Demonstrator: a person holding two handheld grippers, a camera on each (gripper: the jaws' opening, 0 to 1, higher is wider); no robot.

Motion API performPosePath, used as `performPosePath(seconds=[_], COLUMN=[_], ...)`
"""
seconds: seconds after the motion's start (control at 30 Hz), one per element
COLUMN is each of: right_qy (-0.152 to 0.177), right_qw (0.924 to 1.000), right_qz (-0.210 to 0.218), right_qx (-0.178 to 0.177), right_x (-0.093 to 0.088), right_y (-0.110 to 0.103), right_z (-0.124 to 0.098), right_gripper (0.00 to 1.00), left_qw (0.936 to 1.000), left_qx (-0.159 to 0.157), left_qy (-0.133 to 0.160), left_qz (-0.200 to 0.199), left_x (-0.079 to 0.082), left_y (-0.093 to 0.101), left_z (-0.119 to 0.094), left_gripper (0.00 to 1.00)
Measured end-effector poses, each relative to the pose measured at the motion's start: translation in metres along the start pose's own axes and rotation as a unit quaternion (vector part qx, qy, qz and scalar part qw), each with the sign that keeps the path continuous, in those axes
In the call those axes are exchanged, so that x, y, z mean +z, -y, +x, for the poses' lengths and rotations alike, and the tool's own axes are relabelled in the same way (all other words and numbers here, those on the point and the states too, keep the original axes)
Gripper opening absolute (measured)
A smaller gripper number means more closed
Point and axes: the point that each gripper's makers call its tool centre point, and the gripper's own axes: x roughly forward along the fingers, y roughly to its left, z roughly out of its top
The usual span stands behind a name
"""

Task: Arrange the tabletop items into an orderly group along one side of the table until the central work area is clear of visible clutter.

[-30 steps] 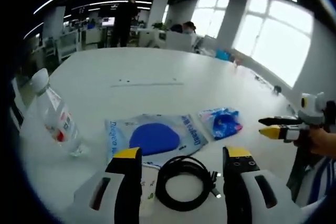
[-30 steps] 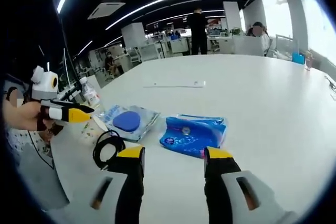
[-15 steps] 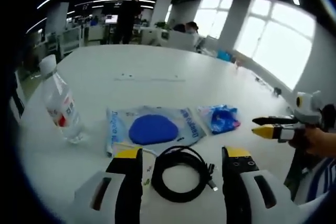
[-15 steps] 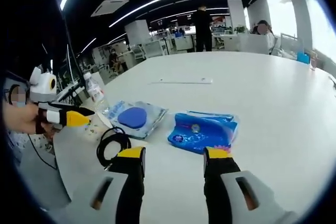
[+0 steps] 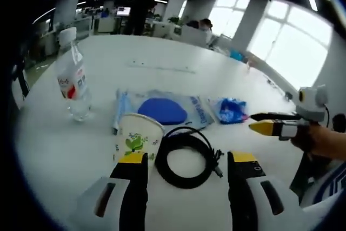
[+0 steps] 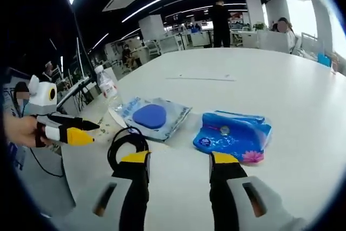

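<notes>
On the white table (image 5: 162,52), in the left gripper view, a paper cup (image 5: 137,136) stands upright by my left jaw. Beside it lies a coiled black cable (image 5: 162,162). Past them are a clear bag with a blue pad (image 5: 162,111), a blue tissue pack (image 5: 231,109) and a water bottle (image 5: 73,82) at far left. My left gripper (image 5: 187,158) is open, just short of the cable. In the right gripper view my right gripper (image 6: 179,158) is open and holds nothing, near the tissue pack (image 6: 232,133), the bag (image 6: 151,117) and the cable (image 6: 127,144).
The right gripper (image 5: 270,125) comes in from the right of the left gripper view, held in a hand. The left gripper (image 6: 70,131) shows at the left of the right gripper view. The bottle (image 6: 108,85) stands near the table edge. Office desks and people lie beyond the table (image 6: 243,79).
Both views have shifted with the hands. The left camera has drawn back, so the paper cup now shows whole. The tissue pack sits closer in the right gripper view. No item has moved.
</notes>
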Motion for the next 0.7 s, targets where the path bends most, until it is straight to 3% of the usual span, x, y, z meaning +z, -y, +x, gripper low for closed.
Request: performPosePath(seconds=[0.3, 0.5, 0.7], right_qy=[-0.007, -0.011, -0.015], right_qw=[0.9998, 0.9997, 0.9997], right_qz=[-0.003, 0.0, 0.004], right_qx=[0.016, 0.02, 0.019], right_x=[-0.003, -0.009, -0.015], right_y=[-0.012, -0.013, -0.013], right_z=[0.008, 0.009, 0.008], right_gripper=[0.41, 0.41, 0.41], left_qw=[1.0, 0.999, 0.9974], left_qx=[0.004, 0.025, 0.041], left_qy=[0.009, 0.014, -0.004], left_qz=[0.001, 0.034, 0.059], left_x=[0.014, 0.03, 0.032], left_y=[-0.012, -0.028, -0.041], left_z=[-0.004, -0.004, 0.003], left_gripper=[0.53, 0.52, 0.53])
